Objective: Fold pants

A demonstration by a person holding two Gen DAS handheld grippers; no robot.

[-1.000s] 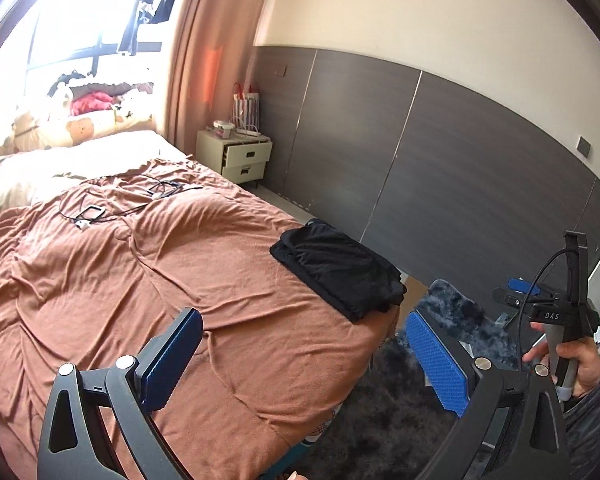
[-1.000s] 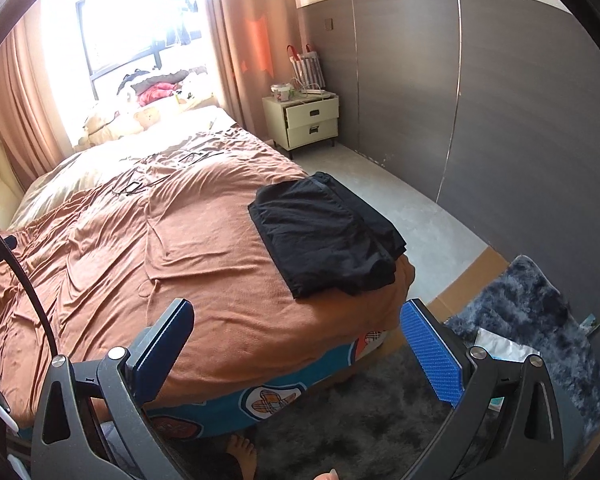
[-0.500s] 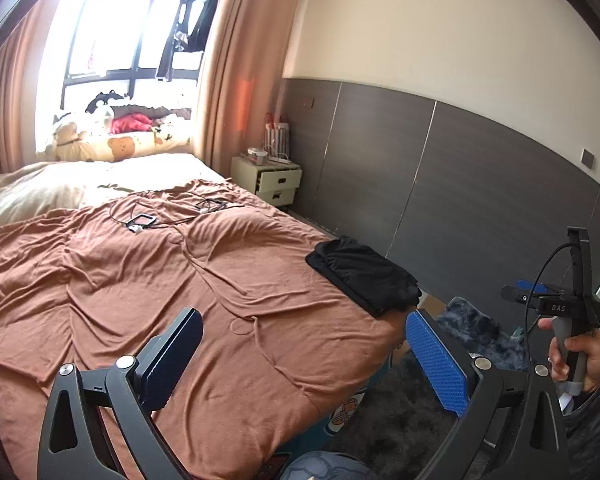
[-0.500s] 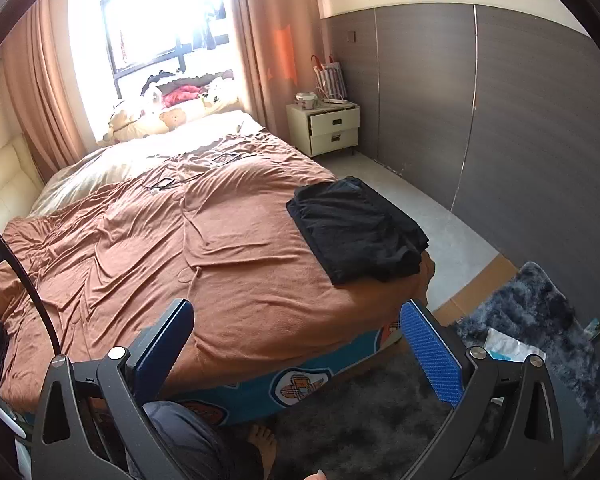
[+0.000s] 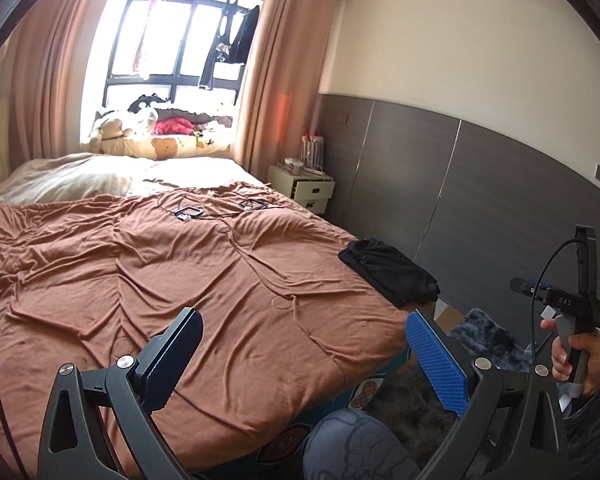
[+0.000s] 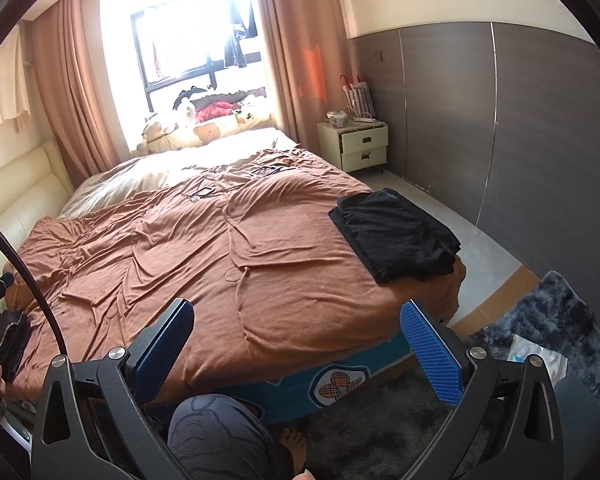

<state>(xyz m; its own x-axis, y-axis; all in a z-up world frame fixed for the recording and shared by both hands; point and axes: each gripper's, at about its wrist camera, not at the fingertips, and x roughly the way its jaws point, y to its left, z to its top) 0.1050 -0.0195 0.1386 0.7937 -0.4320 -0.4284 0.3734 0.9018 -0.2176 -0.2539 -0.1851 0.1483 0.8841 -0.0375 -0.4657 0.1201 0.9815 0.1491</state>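
The black pants lie folded into a flat rectangle at the right corner of the bed; they also show in the right wrist view. My left gripper is open and empty, held off the foot of the bed, well back from the pants. My right gripper is open and empty too, held back above the bed's foot edge. The right gripper's handle in a hand shows at the right of the left wrist view.
The bed has a rumpled brown cover with cables near its head. A cream nightstand stands by the dark panelled wall. A grey shaggy rug lies on the floor at right. The person's knee is below the grippers.
Both grippers have pulled back and tilted up, away from the bed. The folded pants now look smaller and farther off. Both stay open.
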